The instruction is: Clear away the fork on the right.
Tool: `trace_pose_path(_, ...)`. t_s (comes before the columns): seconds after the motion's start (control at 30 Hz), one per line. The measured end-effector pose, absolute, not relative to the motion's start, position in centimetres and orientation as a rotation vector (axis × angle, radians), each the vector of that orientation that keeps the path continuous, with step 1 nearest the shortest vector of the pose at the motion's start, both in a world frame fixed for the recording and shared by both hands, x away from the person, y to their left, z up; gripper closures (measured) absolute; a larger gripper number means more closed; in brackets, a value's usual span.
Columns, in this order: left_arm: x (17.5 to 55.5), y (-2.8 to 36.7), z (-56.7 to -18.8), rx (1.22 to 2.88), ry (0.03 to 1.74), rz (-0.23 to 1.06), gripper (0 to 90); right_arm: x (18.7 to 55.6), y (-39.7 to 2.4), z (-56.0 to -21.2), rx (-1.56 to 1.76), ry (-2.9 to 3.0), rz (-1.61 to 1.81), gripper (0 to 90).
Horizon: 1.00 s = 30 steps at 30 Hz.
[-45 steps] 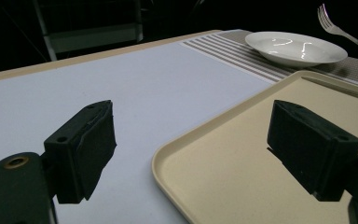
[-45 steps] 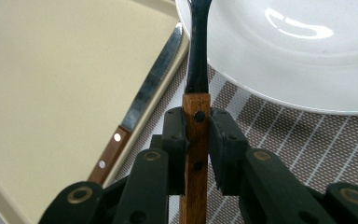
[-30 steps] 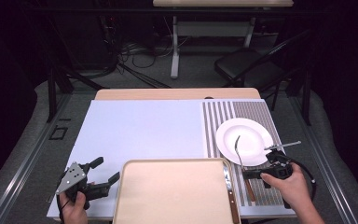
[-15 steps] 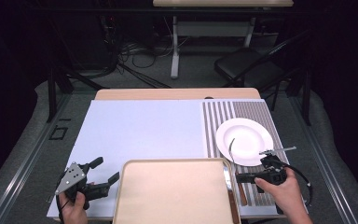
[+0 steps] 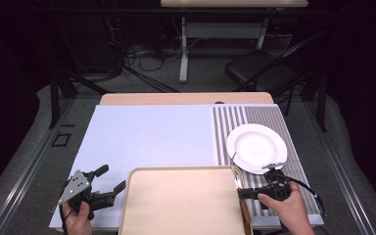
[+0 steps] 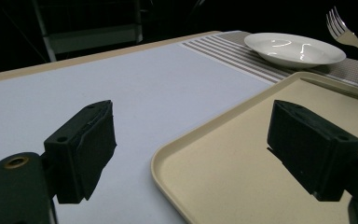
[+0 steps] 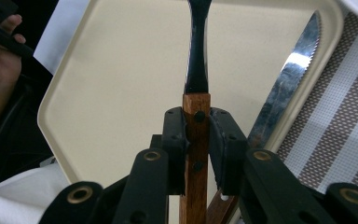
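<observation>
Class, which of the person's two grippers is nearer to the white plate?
Right. The right gripper sits just below the plate, by the tray's right edge. The left gripper is across the tray, at its left.

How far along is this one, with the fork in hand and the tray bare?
Done: nothing yet, it seems; the tray holds nothing. In hand: the right gripper is shut on the fork by its wooden handle, over the tray's right side. Left, probably: setting the fork down, then the knife beside the tray's rim and the plate on the mat. The left gripper is open.
</observation>
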<state>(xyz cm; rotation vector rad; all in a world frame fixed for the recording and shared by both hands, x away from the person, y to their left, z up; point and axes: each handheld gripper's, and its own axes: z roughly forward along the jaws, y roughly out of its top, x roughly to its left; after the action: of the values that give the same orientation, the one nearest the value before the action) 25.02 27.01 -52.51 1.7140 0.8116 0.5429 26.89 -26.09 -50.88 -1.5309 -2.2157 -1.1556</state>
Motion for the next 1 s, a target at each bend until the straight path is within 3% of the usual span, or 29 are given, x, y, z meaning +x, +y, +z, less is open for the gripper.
trace_pose_path(1.0, 25.0, 27.1, -52.5, 1.718, 0.805, 0.547, 15.4, 26.4, -23.7, -52.9, -1.521, -2.247, -0.980, 77.0)
